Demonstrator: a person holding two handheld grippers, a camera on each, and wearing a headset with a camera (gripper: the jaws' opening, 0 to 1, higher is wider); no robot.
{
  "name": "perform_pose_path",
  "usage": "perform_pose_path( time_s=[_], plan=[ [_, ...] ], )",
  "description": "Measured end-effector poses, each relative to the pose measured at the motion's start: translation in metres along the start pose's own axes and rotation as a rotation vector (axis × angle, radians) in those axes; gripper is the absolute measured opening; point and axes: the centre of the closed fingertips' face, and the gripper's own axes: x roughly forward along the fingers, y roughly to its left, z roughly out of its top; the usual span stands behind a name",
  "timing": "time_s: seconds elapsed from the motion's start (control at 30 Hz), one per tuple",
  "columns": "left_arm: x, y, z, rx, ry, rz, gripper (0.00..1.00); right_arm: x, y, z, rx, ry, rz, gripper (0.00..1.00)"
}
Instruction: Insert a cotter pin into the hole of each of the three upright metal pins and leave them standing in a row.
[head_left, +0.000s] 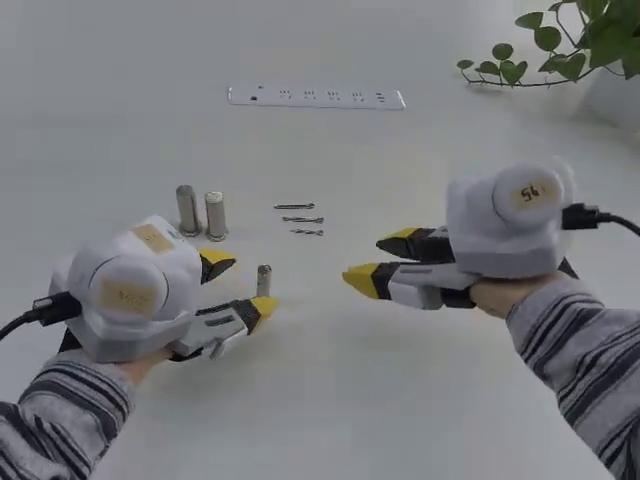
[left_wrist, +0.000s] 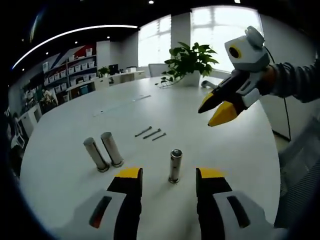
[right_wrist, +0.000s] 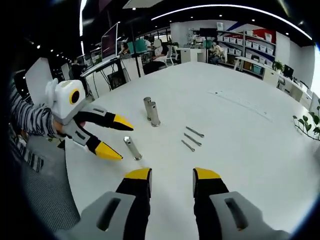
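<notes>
Three upright metal pins stand on the white table: two close together (head_left: 188, 210) (head_left: 215, 215) and a shorter-looking one (head_left: 264, 280) nearer me. Three cotter pins (head_left: 300, 219) lie side by side to their right. My left gripper (head_left: 232, 284) is open, its yellow tips flanking the near pin (left_wrist: 174, 165) without touching it. My right gripper (head_left: 379, 262) is open and empty, hovering to the right of the near pin, tips pointing left. In the right gripper view the near pin (right_wrist: 132, 148) stands beside the left gripper (right_wrist: 113, 136), with the cotter pins (right_wrist: 191, 138) beyond.
A white power strip (head_left: 316, 97) lies at the back of the table. A potted plant (head_left: 590, 45) stands at the back right corner. Cables trail from both grippers.
</notes>
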Motion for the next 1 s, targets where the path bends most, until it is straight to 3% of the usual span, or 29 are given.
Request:
perform_pose_path(
  time_s=[0.17,0.33,0.43,0.6,0.77,1.0],
  plan=[
    [-0.017,0.003,-0.005,-0.082,-0.01,0.063,0.47,0.018,-0.004,0.008,0.015,0.026,0.063,0.26],
    [-0.03,0.005,-0.009,-0.137,-0.014,0.097,0.53,0.036,-0.015,0.005,-0.09,0.129,0.066,0.21],
    [-0.039,0.007,-0.011,-0.175,-0.014,0.124,0.6,0.048,-0.019,0.005,-0.127,0.156,0.064,0.17],
    [-0.052,0.008,-0.017,-0.158,0.022,0.141,0.69,0.063,-0.024,0.003,-0.187,0.215,0.081,0.14],
    [-0.065,0.012,-0.018,-0.176,0.018,0.174,0.76,0.074,-0.026,0.004,-0.245,0.252,0.095,0.1],
    [-0.075,0.013,-0.022,-0.173,0.037,0.187,0.76,0.085,-0.034,0.003,-0.302,0.309,0.107,0.08]
  ],
)
